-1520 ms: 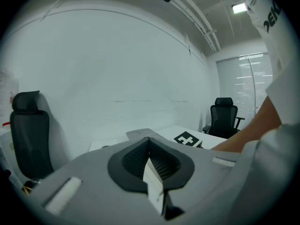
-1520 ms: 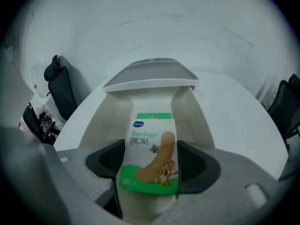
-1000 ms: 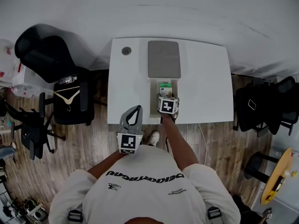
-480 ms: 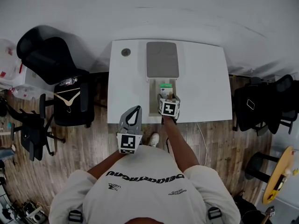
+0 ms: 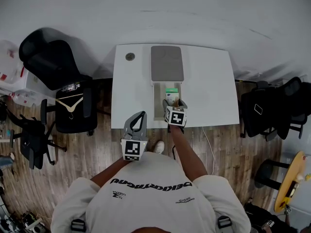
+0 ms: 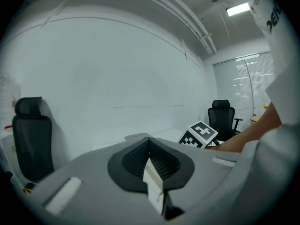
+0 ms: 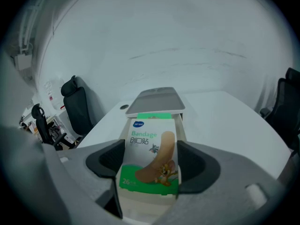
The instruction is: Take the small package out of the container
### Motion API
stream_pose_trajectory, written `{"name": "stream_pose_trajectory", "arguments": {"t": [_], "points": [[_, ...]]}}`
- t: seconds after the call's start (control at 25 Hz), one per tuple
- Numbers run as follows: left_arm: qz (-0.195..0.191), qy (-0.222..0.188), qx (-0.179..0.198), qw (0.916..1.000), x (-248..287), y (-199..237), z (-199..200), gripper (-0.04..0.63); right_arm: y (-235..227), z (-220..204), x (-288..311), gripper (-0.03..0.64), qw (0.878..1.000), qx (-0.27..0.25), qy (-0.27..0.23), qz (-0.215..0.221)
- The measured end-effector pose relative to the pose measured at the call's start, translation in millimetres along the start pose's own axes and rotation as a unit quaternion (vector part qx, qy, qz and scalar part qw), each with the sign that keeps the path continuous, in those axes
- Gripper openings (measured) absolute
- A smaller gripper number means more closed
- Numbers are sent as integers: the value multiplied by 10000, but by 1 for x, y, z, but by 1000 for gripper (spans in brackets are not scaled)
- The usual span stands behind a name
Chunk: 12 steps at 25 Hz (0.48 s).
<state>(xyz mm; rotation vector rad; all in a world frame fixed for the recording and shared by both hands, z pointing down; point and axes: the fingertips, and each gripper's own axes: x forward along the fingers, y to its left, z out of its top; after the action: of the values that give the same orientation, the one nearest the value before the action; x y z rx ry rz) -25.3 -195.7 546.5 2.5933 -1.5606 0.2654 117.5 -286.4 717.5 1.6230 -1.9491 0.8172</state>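
A small green and white bandage box sits upright between the jaws of my right gripper, which is shut on it. In the head view this gripper hovers over the near end of the open white container on the white table. Another green package lies inside the container, seen behind the held box as a green strip. The container's grey lid lies just beyond it. My left gripper hangs shut and empty off the table's near edge, its jaws pressed together.
A round grey grommet sits at the table's far left corner. Black office chairs stand to the left and right of the table. A chair with a coat hanger is close to the table's left side.
My right gripper has drawn slightly back toward the table's near edge with the bandage box in it. The left gripper has stayed where it was.
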Motion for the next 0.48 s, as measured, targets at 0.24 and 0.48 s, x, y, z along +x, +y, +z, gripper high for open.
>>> {"name": "stream_pose_trajectory", "arguments": {"t": [0.24,0.48], "points": [[-32,-70,28,10000,-6,-4,7,-6,8,11,-19,341,9995,-37,-280,144],[-37,-113,43,9999,-12,-8,8,-6,16,17,-39,341,9980,34,-558,289]]}}
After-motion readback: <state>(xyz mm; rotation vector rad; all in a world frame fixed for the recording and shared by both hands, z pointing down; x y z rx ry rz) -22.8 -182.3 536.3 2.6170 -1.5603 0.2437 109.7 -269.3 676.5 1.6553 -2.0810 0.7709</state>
